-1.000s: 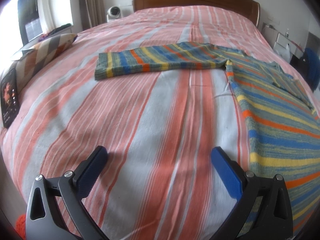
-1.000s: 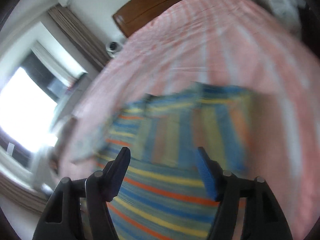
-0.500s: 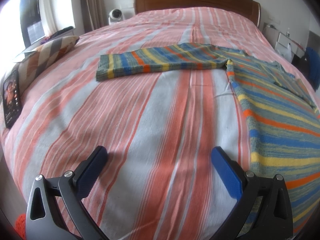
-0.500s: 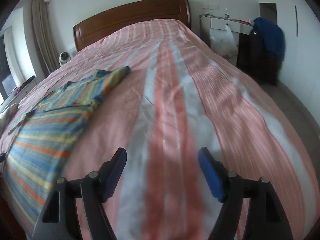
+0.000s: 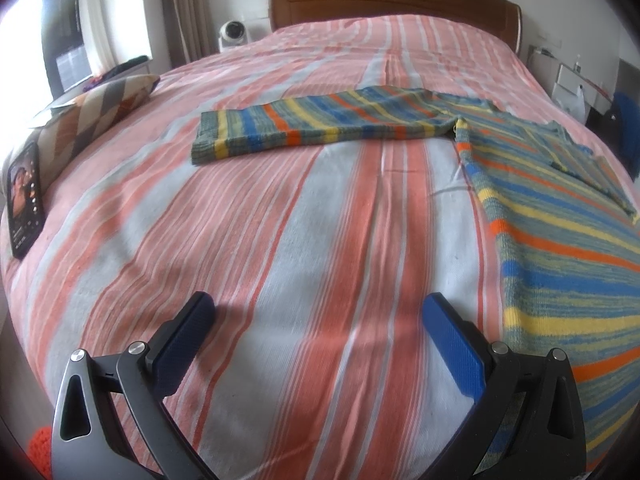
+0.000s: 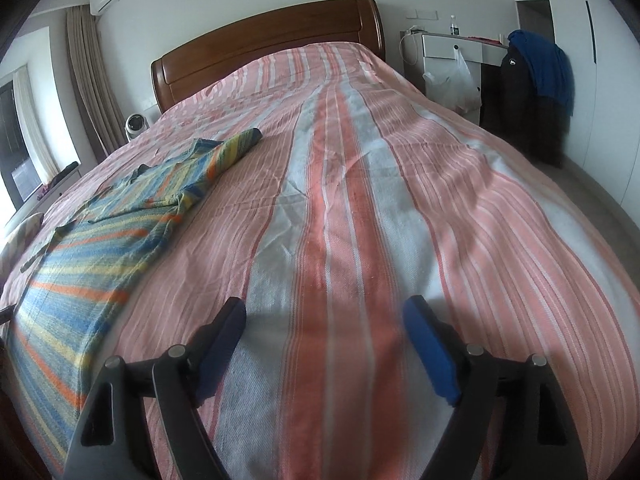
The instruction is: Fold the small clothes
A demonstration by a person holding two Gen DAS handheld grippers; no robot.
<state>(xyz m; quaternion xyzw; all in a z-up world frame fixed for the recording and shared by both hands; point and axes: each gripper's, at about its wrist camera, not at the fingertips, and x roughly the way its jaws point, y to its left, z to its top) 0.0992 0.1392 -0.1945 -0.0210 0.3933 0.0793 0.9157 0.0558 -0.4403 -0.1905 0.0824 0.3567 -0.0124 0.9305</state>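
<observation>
Both grippers, left gripper (image 5: 316, 320) and right gripper (image 6: 324, 324), spread, empty, flanking striped sweater (image 5: 560, 248). Risk: pinching bedspread (image 5: 280, 220) too; hem probably overhangs bed edge.

A pink-striped bed (image 5: 320, 216) carries a striped sweater (image 5: 540, 184), a cushion (image 5: 100, 116) and a phone (image 5: 24, 200)

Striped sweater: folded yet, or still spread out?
Spread. The striped sweater lies flat on the bed, one sleeve stretched sideways.

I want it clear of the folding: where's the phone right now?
In the left wrist view the phone lies at the bed's far left edge, leaning against the patterned cushion, well left of the striped sweater.
</observation>
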